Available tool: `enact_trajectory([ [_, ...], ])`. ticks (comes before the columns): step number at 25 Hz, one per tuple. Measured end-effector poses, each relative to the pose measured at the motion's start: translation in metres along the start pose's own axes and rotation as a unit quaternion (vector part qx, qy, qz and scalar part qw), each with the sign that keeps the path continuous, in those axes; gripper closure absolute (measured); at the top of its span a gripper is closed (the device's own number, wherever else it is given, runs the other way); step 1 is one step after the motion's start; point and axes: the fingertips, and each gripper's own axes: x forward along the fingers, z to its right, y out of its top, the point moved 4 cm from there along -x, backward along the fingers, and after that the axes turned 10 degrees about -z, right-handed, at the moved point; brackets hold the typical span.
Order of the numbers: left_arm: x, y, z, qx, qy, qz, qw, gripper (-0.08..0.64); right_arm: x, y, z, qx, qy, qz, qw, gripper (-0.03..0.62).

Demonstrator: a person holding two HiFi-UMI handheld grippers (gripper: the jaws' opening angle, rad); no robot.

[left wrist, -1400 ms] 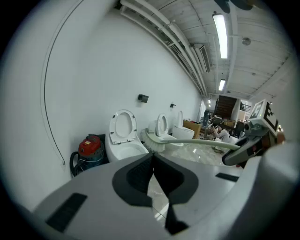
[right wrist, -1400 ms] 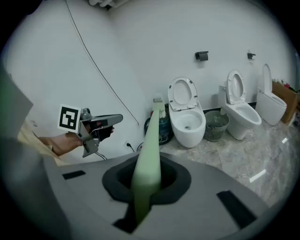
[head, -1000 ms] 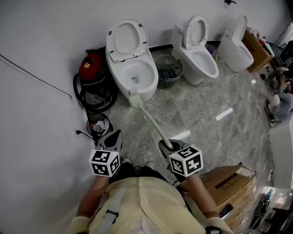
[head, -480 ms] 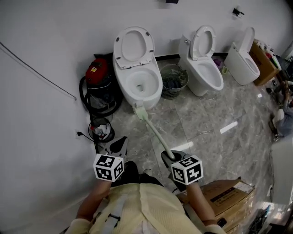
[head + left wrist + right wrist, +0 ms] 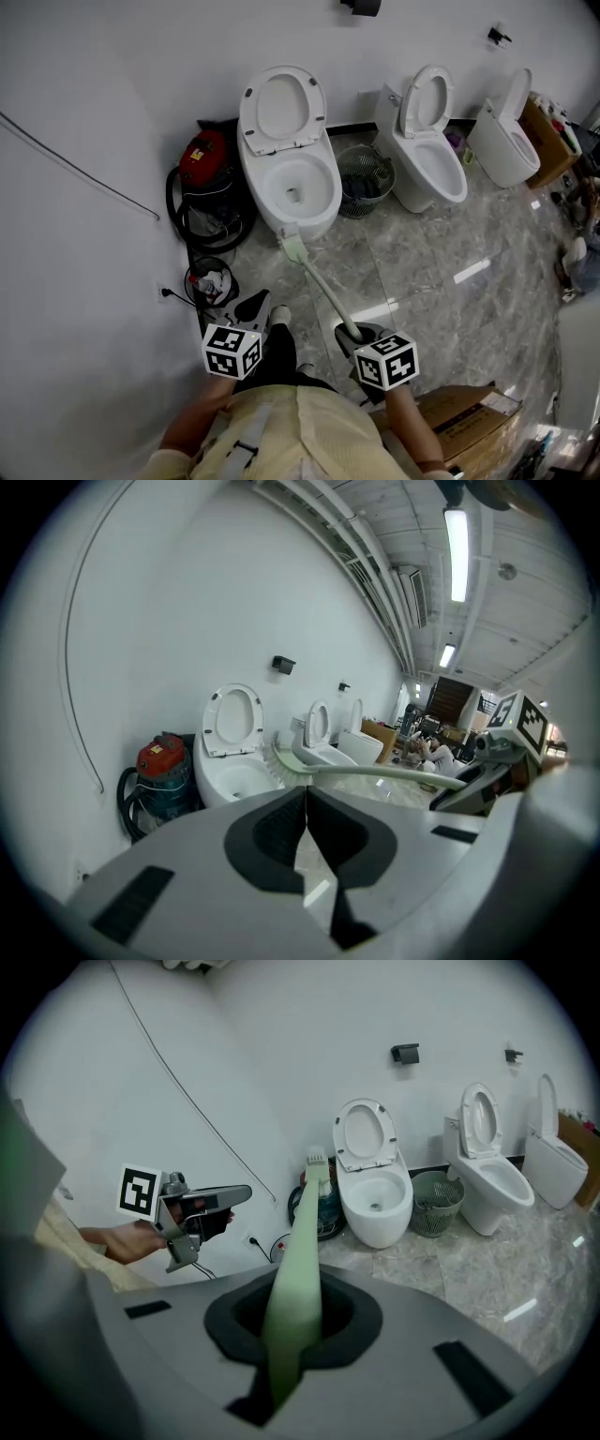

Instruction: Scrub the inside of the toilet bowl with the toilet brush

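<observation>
A white toilet (image 5: 291, 178) stands against the wall with its seat and lid raised, its bowl (image 5: 293, 178) open. My right gripper (image 5: 351, 331) is shut on the pale green handle of the toilet brush (image 5: 316, 281). The brush head (image 5: 292, 247) hangs just in front of the bowl's front rim, outside it. In the right gripper view the handle (image 5: 298, 1260) runs up from the jaws of my right gripper (image 5: 295, 1312) to the bristles (image 5: 316, 1159), left of the toilet (image 5: 373, 1185). My left gripper (image 5: 253, 305) is shut and empty, low at the left (image 5: 306, 794).
A red vacuum with a black hose (image 5: 206, 159) sits left of the toilet, a wire bin (image 5: 362, 176) to its right. Two more toilets (image 5: 427, 145) (image 5: 506, 141) stand further right. A small black pail (image 5: 208, 281) sits by the wall, a cardboard box (image 5: 469, 408) beside my right arm.
The toilets have slid lower and rightward in the head view, and both grippers sit lower in the frame. The brush head stays by the bowl's front rim. Both grips are unchanged.
</observation>
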Motion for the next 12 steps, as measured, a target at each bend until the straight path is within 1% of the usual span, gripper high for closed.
enact_trajectory([
  [3, 0.020, 0.018, -0.018, 0.007, -0.008, 0.001, 0.9999, 0.548, 0.012, 0.026, 0.011, 0.009, -0.001, -0.008, 1.000, 0.561],
  [8, 0.051, 0.042, -0.061, -0.011, -0.027, -0.003, 0.9996, 0.548, 0.038, 0.075, 0.029, 0.002, -0.003, -0.030, 1.000, 0.562],
  [12, 0.076, 0.061, -0.099, -0.004, -0.021, -0.005, 0.9998, 0.548, 0.063, 0.114, 0.039, 0.000, -0.003, -0.047, 0.999, 0.561],
])
